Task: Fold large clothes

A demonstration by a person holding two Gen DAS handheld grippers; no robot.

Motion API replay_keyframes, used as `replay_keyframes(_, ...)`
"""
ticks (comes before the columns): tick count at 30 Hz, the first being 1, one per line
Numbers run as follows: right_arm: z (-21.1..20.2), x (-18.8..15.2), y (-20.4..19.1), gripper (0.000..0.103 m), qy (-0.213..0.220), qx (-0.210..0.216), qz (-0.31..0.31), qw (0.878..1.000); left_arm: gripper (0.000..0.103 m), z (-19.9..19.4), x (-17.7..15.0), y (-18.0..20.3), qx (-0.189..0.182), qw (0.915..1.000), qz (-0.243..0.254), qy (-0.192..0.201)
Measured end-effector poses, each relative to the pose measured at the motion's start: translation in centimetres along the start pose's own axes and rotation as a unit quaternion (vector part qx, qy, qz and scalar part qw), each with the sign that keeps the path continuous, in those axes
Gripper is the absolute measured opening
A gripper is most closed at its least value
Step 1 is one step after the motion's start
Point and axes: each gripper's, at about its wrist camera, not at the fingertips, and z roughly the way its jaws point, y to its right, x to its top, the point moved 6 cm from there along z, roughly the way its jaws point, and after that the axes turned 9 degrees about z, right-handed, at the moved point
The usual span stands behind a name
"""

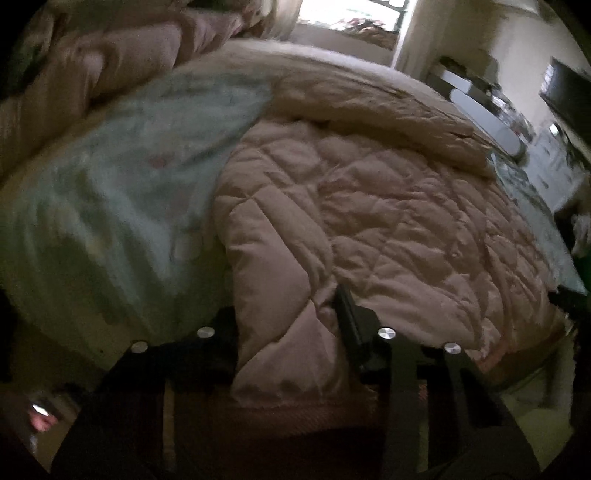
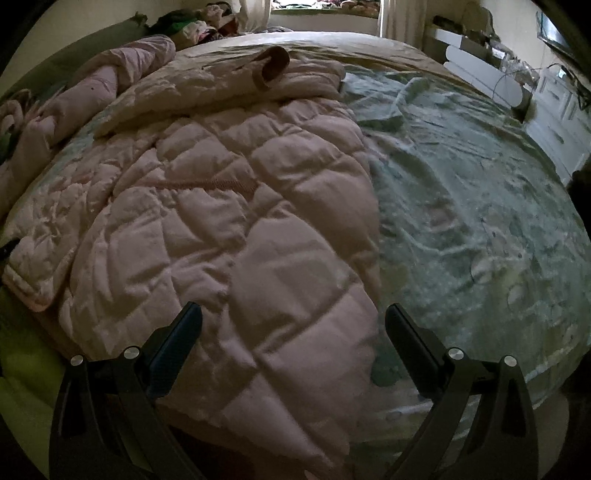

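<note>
A large pink quilted jacket (image 1: 388, 206) lies spread on a bed with a pale green patterned sheet (image 1: 122, 173). In the left wrist view my left gripper (image 1: 291, 332) is shut on a bunched fold of the jacket's near edge. Its right finger (image 1: 347, 317) shows, while the fabric hides the left one. In the right wrist view the same jacket (image 2: 207, 206) fills the left half, with a sleeve and its ribbed cuff (image 2: 273, 68) folded across the top. My right gripper (image 2: 293, 339) stands open just over the jacket's near right corner, and the pads are not pressing the cloth.
The green sheet (image 2: 480, 206) lies bare to the right of the jacket. More pink bedding or clothing (image 2: 110, 70) is heaped at the far left. A window (image 1: 351, 18) is beyond the bed, and white furniture (image 2: 487, 77) and a dark screen (image 1: 565, 96) stand on the right.
</note>
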Motion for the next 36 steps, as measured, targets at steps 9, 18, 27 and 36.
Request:
replay_keyframes(9, 0.2, -2.1, 1.1, 0.099, -0.035, 0.039, 0.020, 0.998, 0.034, -0.6, 0.8, 0.1, -0.013, 0.9998, -0.004, 0.015)
replay_keyframes(18, 0.2, -3.8, 0.5, 0.076, -0.052, 0.099, 0.037, 0.993, 0.043, -0.2, 0.1, 0.3, -0.006, 1.0000, 0.006, 0.003)
replay_keyframes(27, 0.2, -3.8, -0.1, 0.069, -0.066, 0.098, 0.010, 0.993, 0.059, 0.5, -1.6, -0.8, -0.024, 0.9991, -0.035, 0.003)
replay_keyframes(36, 0.6, -3.4, -1.0, 0.052, -0.070, 0.093, -0.022, 0.993, 0.053, 0.9, -2.1, -0.7, -0.035, 0.9973, -0.063, 0.009)
